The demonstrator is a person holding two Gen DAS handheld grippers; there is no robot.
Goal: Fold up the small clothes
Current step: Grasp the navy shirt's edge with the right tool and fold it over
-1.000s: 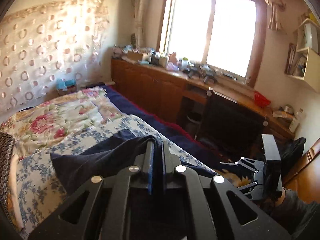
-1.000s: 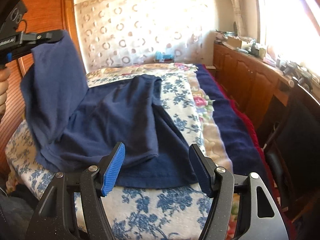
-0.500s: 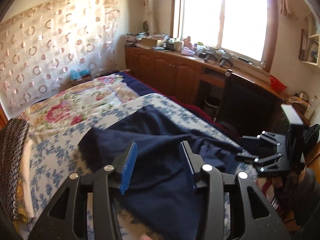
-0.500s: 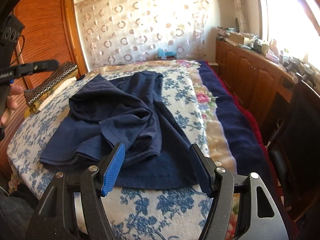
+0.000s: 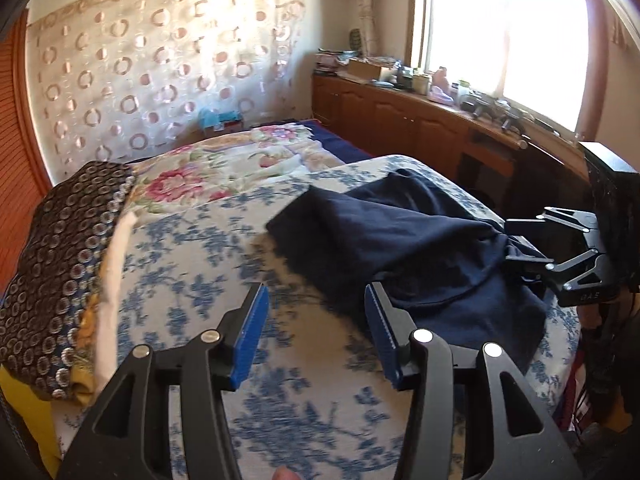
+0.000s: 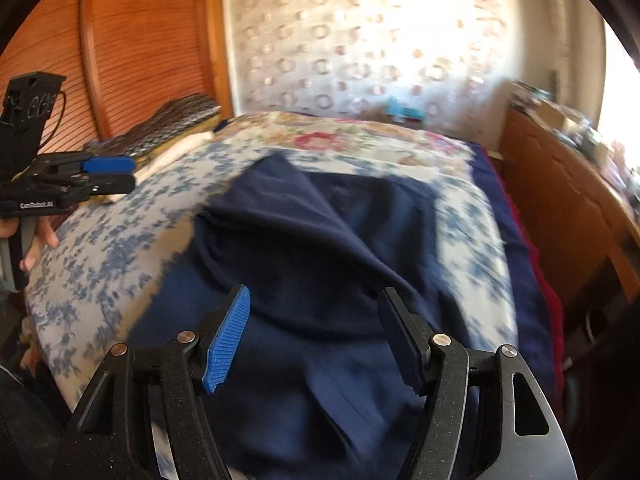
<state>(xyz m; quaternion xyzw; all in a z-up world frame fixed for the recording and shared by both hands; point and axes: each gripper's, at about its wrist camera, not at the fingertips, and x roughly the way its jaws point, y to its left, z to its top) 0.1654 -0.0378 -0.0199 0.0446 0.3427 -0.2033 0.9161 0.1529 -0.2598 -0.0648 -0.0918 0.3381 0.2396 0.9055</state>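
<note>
A dark navy garment point(image 5: 420, 248) lies crumpled on the blue-flowered bed cover point(image 5: 192, 280); it also fills the middle of the right wrist view point(image 6: 320, 248). My left gripper point(image 5: 316, 312) is open and empty, just left of the garment's near edge; in the right wrist view it shows at far left point(image 6: 108, 176). My right gripper point(image 6: 312, 320) is open and empty, low over the garment's near part; in the left wrist view it shows at the garment's right end point(image 5: 532, 240).
A folded stack of dark ring-patterned and yellow cloth point(image 5: 60, 264) lies at the bed's left. A flowered quilt point(image 5: 224, 164) lies further back. A wooden cabinet point(image 5: 420, 128) runs along the window wall on the right. A wooden wardrobe point(image 6: 132, 48) stands left.
My left gripper opened and dropped the garment onto the bed, then drew back left. My right gripper moved in over the garment and stayed open.
</note>
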